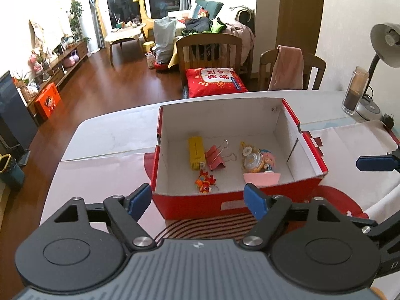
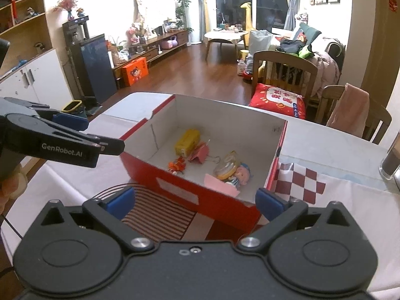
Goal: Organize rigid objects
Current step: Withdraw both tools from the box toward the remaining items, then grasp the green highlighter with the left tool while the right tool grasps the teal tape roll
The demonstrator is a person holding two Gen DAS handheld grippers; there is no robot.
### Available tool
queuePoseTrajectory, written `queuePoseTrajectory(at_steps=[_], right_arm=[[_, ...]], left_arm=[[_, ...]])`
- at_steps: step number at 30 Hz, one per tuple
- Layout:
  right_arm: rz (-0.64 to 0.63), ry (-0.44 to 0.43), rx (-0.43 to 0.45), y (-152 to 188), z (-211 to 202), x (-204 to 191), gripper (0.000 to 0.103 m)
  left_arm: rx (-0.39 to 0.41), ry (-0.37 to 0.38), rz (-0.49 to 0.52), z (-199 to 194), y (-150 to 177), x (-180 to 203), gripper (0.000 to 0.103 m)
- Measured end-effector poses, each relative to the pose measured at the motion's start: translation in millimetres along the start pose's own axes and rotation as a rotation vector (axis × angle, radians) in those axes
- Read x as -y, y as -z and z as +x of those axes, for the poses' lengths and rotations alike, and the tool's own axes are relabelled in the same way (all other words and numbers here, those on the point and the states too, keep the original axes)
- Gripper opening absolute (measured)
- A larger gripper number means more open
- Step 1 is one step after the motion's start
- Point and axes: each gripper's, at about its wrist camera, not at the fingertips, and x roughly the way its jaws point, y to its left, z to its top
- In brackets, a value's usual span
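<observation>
Ahead, red box [image 1: 235,203] just beyond left gripper [image 1: 198,198], jaws wide, empty; right gripper [image 2: 195,200] likewise, box's corner between its jaws

The left gripper [image 1: 198,200], black with blue pads on its two fingers, was wide open and held nothing. It sat low, just in front of the near wall of the red cardboard box [image 1: 195,205]. The right gripper [image 2: 196,200], black with blue pads too, was also wide open and empty. It sat by the near right corner of that box, pointing in at a slant.
</observation>
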Motion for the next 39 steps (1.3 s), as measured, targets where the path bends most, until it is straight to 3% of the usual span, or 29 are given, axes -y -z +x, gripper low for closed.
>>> queuePoseTrajectory(at_steps=[10, 15, 17, 20, 28, 32, 36, 39], right_arm=[[0.020, -0.004, -0.047, 38.1, -10.4, 4.6, 0.103], [0.008, 0.002, -0.077, 57.6, -7.1, 1.9, 0.102], [-0.002, 0.016, -0.086, 65.5, -5.0, 0.5, 0.103], [-0.026, 0.033, -0.103, 76.4, -1.2, -2.5, 0.102], [-0.068, 0.052, -0.143, 100.8, 15.7, -11.2, 0.102], [-0.056, 0.064, -0.167, 110.2, 27.3, -12.1, 0.098], [-0.026, 0.069, -0.189, 115.7, 35.6, -9.6, 0.095], [0.008, 0.072, -0.211, 118.6, 42.3, -6.9, 0.084]], left_arm=[[0.005, 0.021, -0.024, -22.4, 39.7, -4.1, 0.081], [-0.009, 0.027, -0.045, -20.7, 62.9, -9.0, 0.087], [-0.022, 0.049, -0.064, -19.2, 72.0, -12.9, 0.088], [-0.041, 0.058, -0.082, -16.5, 85.1, -17.1, 0.102], [-0.129, 0.047, -0.149, -2.3, 126.7, -34.2, 0.103], [-0.173, 0.045, -0.173, 4.8, 148.8, -41.0, 0.103], [-0.184, -0.004, -0.178, 10.1, 168.7, -45.3, 0.103], [-0.182, -0.026, -0.172, 14.5, 179.4, -47.3, 0.103]])
